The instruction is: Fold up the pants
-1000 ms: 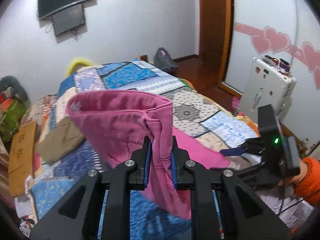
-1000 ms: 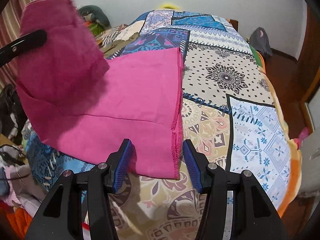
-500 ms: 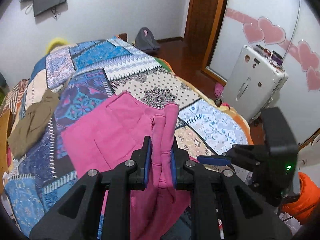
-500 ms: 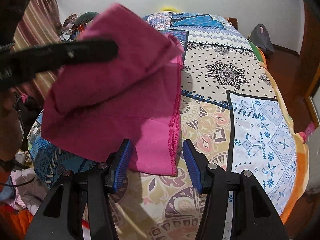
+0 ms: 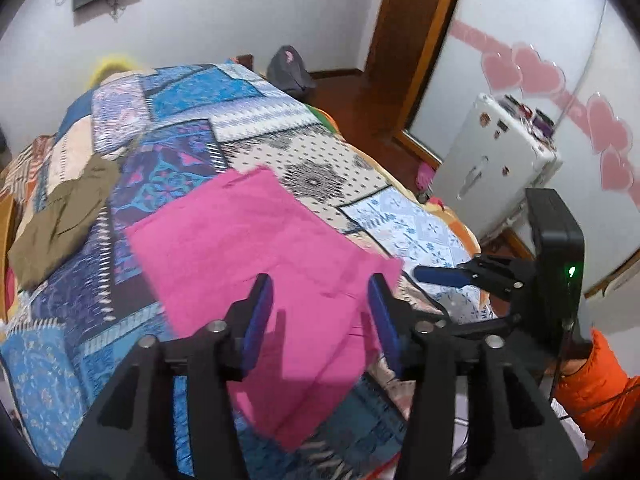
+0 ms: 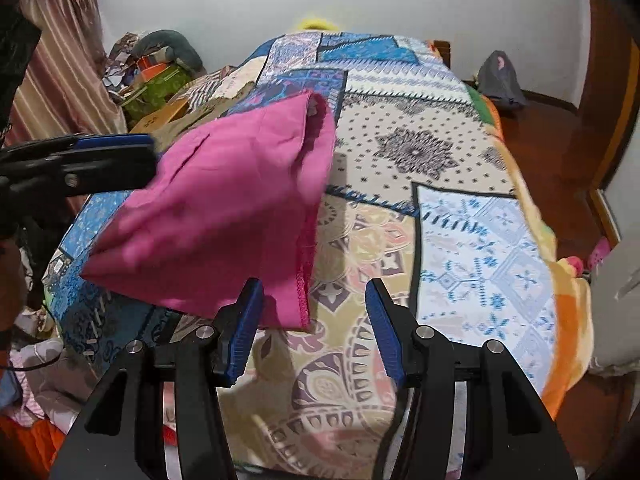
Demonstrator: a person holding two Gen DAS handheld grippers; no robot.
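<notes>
The pink pants (image 5: pixel 256 248) lie folded in a flat rectangle on the patchwork bedspread (image 5: pixel 188 120). My left gripper (image 5: pixel 320 312) is open and empty, just above the near edge of the pants. My right gripper (image 6: pixel 312 316) is open and empty, with the near right corner of the pants (image 6: pixel 224 216) lying between and beyond its fingers. The right gripper shows at the right of the left wrist view (image 5: pixel 444 276), and the left gripper shows at the left of the right wrist view (image 6: pixel 116 148).
An olive-brown garment (image 5: pixel 56 220) lies on the bed left of the pants. A white suitcase (image 5: pixel 492 164) stands right of the bed near a wooden door (image 5: pixel 408 40). A grey bag (image 6: pixel 500 80) sits on the floor. Clutter and a curtain (image 6: pixel 60 68) are at the left.
My left gripper carried the held end of the pants over onto the rest, then opened and let go. The pants now lie folded flat. My right gripper stayed open.
</notes>
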